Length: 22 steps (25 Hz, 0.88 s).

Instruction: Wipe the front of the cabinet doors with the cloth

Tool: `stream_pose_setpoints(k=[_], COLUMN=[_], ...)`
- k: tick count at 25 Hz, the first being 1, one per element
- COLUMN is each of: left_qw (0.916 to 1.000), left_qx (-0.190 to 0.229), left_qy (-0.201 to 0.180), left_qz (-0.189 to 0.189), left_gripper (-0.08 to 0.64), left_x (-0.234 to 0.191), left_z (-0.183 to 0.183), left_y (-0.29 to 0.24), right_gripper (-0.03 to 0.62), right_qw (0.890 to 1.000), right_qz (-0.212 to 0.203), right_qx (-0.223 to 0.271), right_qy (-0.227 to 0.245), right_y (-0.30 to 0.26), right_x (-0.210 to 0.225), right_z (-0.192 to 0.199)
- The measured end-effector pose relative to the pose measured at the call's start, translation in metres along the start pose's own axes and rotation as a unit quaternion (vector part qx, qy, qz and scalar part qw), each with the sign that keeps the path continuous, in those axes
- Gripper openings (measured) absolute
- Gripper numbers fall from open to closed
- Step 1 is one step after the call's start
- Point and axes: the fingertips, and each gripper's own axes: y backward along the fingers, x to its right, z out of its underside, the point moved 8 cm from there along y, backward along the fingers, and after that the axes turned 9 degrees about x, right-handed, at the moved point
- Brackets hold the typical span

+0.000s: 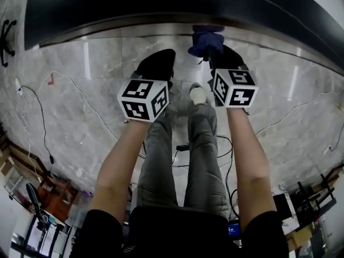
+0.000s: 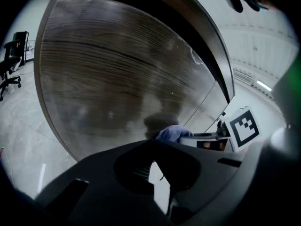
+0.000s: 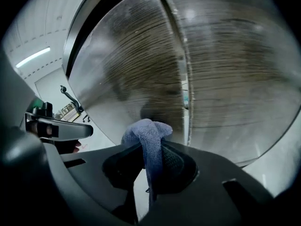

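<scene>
A blue cloth (image 1: 207,42) is bunched between the jaws of my right gripper (image 1: 216,55), which is shut on it. The cloth (image 3: 148,133) sits close to the wood-grain cabinet door (image 3: 136,65), just left of the seam between two doors (image 3: 184,84); I cannot tell whether it touches. In the head view the dark cabinet (image 1: 161,4) runs across the top. My left gripper (image 1: 157,64) hangs beside the right one, near the cabinet's base. Its jaws (image 2: 153,147) are shut with nothing between them. The left gripper view also shows the cloth (image 2: 173,133) and the door (image 2: 122,79).
Grey marble floor (image 1: 80,117) lies below the cabinet, with cables (image 1: 37,101) trailing across it. The person's legs and a shoe (image 1: 198,94) are under the grippers. Office chairs (image 2: 11,65) stand at the far left. Furniture (image 1: 37,208) crowds the lower left corner.
</scene>
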Motion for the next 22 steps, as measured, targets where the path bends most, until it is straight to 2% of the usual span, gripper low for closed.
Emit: stream_pose_setpoints(k=[4, 10, 16, 22], left_qw=[0.9999, 0.9988, 0.999, 0.9982], left_qx=[-0.008, 0.008, 0.002, 0.025], left_qy=[-0.004, 0.0, -0.002, -0.001], left_qz=[0.015, 0.048, 0.045, 0.054], left_gripper=[0.008, 0.008, 0.008, 0.008], left_x=[0.024, 0.047, 0.049, 0.048], left_z=[0.003, 0.001, 0.001, -0.011], left_y=[-0.017, -0.025, -0.017, 0.001], right_gripper=[0.071, 0.071, 0.071, 0.071], right_qw=[1.0, 0.999, 0.997, 0.996], right_qz=[0.02, 0.046, 0.06, 0.066], right_qx=[0.003, 0.012, 0.03, 0.045], right_qy=[-0.011, -0.019, -0.043, -0.049], right_y=[0.013, 0.033, 0.06, 0.087], right_x=[0.03, 0.058, 0.062, 0.051], right_z=[0.001, -0.001, -0.002, -0.011])
